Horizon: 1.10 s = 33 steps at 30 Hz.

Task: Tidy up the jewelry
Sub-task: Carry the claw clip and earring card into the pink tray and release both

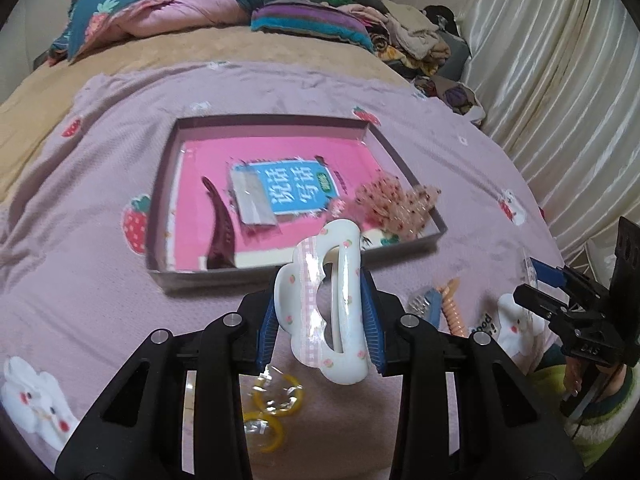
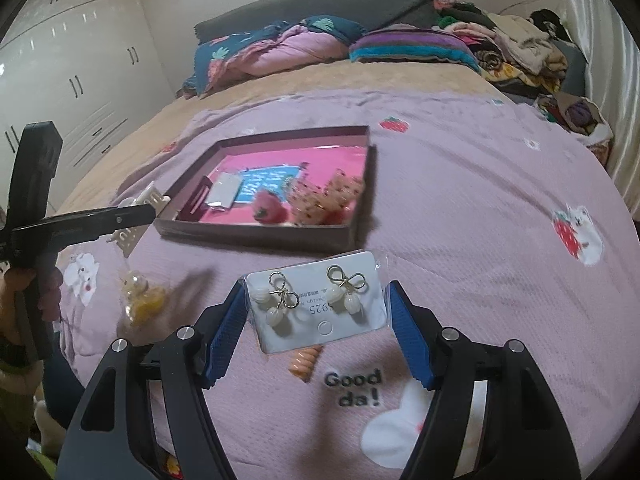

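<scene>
My left gripper (image 1: pixel 320 320) is shut on a white cloud-shaped hair claw (image 1: pixel 324 304) with pink print, held above the pink blanket just in front of the open box (image 1: pixel 188 276). The box holds a pink book, a dark red hair clip (image 1: pixel 218 228), a small silver packet (image 1: pixel 253 200) and a pink dotted scrunchie (image 1: pixel 396 204). My right gripper (image 2: pixel 318 320) has its jaws closed on the edges of a white earring card (image 2: pixel 320 304) with pearl bow earrings, in front of the box (image 2: pixel 256 236). The claw also shows in the right wrist view (image 2: pixel 138 216).
Yellow rings in a clear bag (image 1: pixel 272 408) lie on the blanket under my left gripper. An orange spiral hair tie (image 2: pixel 306 362) lies under the card. Folded quilts and clothes are piled at the head of the bed (image 2: pixel 304 40). A curtain (image 1: pixel 560 80) hangs on the right.
</scene>
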Available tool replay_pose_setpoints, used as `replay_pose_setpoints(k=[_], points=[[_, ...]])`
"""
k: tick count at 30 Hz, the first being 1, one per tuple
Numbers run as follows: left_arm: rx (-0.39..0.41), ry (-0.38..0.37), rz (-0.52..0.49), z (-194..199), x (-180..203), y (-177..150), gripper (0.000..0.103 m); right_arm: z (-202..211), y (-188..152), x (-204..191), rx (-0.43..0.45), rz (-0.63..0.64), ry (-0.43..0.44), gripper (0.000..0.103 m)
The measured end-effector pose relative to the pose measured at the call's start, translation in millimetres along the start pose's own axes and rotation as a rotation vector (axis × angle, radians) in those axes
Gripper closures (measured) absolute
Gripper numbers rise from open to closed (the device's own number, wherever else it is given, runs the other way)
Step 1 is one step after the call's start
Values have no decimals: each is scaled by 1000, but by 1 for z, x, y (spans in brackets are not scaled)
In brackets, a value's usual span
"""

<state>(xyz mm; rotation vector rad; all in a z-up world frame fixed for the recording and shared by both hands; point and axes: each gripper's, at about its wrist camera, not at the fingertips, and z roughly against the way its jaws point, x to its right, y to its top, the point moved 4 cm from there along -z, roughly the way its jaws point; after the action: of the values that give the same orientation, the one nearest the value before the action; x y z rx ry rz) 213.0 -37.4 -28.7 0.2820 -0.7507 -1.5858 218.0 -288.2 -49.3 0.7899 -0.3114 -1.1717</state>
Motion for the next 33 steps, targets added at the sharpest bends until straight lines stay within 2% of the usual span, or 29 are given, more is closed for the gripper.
replay_pose_setpoints(k=[15,24,33], points=[[47,21,37,3,-33,35,75,-23,71,-33,56,77,8,35],[17,10,43,-22,-36,48,75,-56,115,-25,57,81,-23,35],[-24,-5,19,-57,-25,55,75,-93,137,-5,7,84,-53,35]])
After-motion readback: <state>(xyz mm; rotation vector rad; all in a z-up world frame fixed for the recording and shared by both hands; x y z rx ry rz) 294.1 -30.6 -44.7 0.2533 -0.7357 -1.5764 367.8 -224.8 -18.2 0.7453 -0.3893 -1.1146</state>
